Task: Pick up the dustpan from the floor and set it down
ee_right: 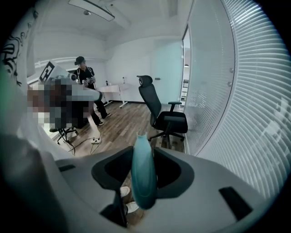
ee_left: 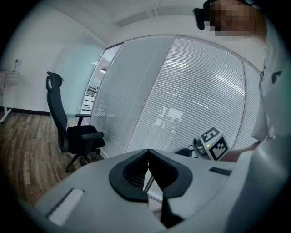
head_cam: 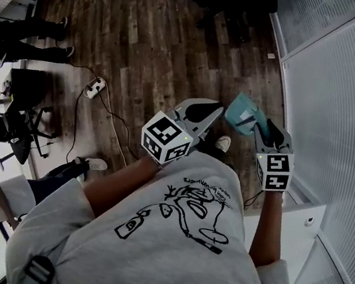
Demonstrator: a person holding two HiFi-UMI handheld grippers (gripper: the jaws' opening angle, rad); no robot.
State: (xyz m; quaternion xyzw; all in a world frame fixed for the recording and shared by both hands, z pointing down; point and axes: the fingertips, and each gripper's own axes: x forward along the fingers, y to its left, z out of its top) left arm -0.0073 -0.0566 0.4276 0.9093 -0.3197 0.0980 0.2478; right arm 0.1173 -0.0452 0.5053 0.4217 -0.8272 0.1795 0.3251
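Right gripper [head_cam: 261, 129] on teal dustpan [head_cam: 239, 110], handle smooth and rounded

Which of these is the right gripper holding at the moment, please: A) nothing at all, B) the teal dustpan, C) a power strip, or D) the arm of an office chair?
B: in the right gripper view the handle of the teal dustpan sits clamped between the jaws, and the head view shows its pan at the right gripper, raised off the floor.
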